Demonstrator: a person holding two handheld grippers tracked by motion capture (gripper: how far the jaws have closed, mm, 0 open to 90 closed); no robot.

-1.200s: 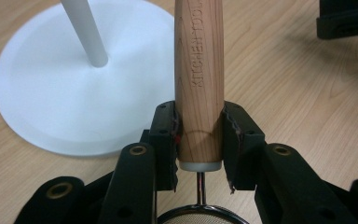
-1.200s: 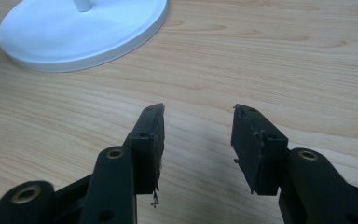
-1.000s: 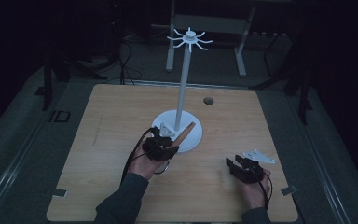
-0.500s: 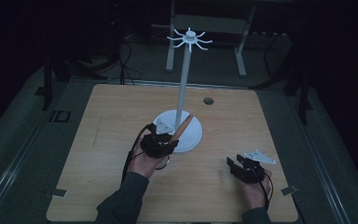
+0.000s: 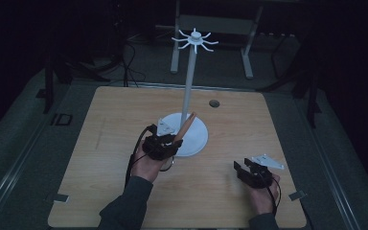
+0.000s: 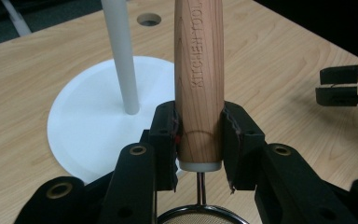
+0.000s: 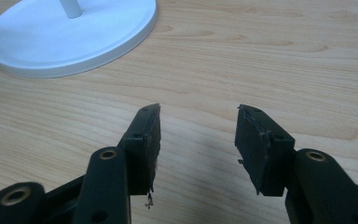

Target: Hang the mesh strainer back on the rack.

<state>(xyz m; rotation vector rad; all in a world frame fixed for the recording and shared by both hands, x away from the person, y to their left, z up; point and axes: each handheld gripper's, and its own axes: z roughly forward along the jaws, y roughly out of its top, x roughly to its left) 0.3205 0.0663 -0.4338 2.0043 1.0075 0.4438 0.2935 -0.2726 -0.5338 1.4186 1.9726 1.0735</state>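
My left gripper [image 5: 163, 146] [image 6: 199, 144] is shut on the wooden handle [image 5: 185, 126] [image 6: 199, 79] of a kitchen strainer. The handle points up and away over the white stand's round base [image 5: 196, 139] [image 6: 88, 116], just right of its pole [image 5: 188, 91] [image 6: 121, 56]. The strainer's metal mesh ring [image 6: 203, 215] hangs below the jaws. Several hooks [image 5: 195, 40] crown the pole. My right gripper [image 5: 249, 168] [image 7: 198, 135] rests at the table's front right. Its jaws have just been opening and now stand open, with bare wood between them.
The wooden table [image 5: 105, 143] has a small round hole [image 5: 214, 103] [image 6: 149, 19] behind the stand. The white base [image 7: 70, 39] lies to the far left of my right gripper. Tape marks sit at the table's front corners. Dark floor and metal frames surround the table.
The handle's tip in my left gripper has lifted slightly and come a bit nearer the pole. The right hand has kept its place.
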